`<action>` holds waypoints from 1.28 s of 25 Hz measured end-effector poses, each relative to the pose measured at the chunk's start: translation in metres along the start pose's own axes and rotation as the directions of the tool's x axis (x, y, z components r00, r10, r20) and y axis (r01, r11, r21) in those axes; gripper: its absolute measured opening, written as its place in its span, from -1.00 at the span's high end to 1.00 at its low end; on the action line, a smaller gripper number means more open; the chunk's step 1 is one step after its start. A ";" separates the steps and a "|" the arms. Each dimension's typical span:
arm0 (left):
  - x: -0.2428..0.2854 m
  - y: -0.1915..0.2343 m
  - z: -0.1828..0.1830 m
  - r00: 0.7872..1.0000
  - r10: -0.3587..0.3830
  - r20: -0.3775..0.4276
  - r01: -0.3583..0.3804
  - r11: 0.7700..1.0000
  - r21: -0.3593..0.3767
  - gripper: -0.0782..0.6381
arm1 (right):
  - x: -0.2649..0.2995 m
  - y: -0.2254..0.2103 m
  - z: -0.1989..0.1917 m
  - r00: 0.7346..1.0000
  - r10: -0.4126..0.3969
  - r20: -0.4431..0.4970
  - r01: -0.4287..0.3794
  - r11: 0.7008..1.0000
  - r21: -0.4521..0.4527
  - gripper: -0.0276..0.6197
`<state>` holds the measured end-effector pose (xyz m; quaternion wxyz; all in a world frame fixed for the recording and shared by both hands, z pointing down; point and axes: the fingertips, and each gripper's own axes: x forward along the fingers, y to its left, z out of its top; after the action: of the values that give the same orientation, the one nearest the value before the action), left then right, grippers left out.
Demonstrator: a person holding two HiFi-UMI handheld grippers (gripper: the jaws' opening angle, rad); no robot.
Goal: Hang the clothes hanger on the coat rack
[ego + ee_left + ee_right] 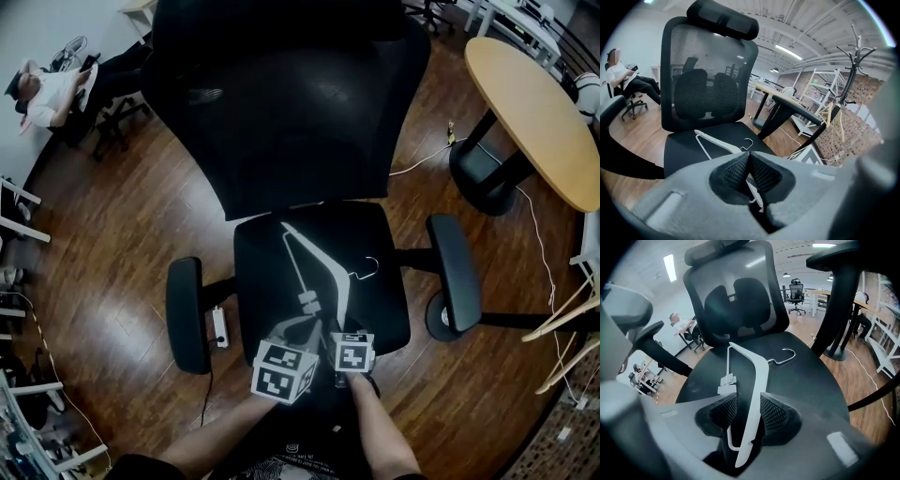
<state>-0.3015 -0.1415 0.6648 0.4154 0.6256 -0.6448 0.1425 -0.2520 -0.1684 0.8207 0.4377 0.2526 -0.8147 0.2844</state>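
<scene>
While the right claw (746, 405) stands spread over the hanger (758, 373), one white arm of it runs between the pads unpinched, so I judge the pick-up is only beginning. The left claw (749, 158) is pressed together, empty, just beside the right one. Ahead of both, the hanger lies flat on the chair seat (811, 380), its hook (787, 354) at the far end. Next I need to close on that arm, lift it, and carry it to the coat rack (851, 61), well off to the right.

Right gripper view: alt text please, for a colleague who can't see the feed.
The right gripper, jaws open, straddles one arm of a white clothes hanger lying on a black office chair seat, not clamping it. Its metal hook lies farther up the seat.
</scene>
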 end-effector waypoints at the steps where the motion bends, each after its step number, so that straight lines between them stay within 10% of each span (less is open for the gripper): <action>1: 0.000 0.003 -0.002 1.000 0.005 -0.004 -0.005 1.000 -0.006 0.77 | 0.006 0.001 -0.003 1.000 0.005 -0.015 -0.005 1.000 0.008 0.42; 32: -0.003 0.040 -0.023 0.999 0.043 -0.031 -0.045 0.997 -0.061 0.77 | 0.043 -0.028 -0.020 0.990 -0.135 -0.041 0.138 0.988 0.063 0.57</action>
<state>-0.3310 -0.1163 0.6902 0.4406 0.5961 -0.6562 0.1410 -0.2434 -0.1814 0.8739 0.4624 0.3167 -0.7777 0.2848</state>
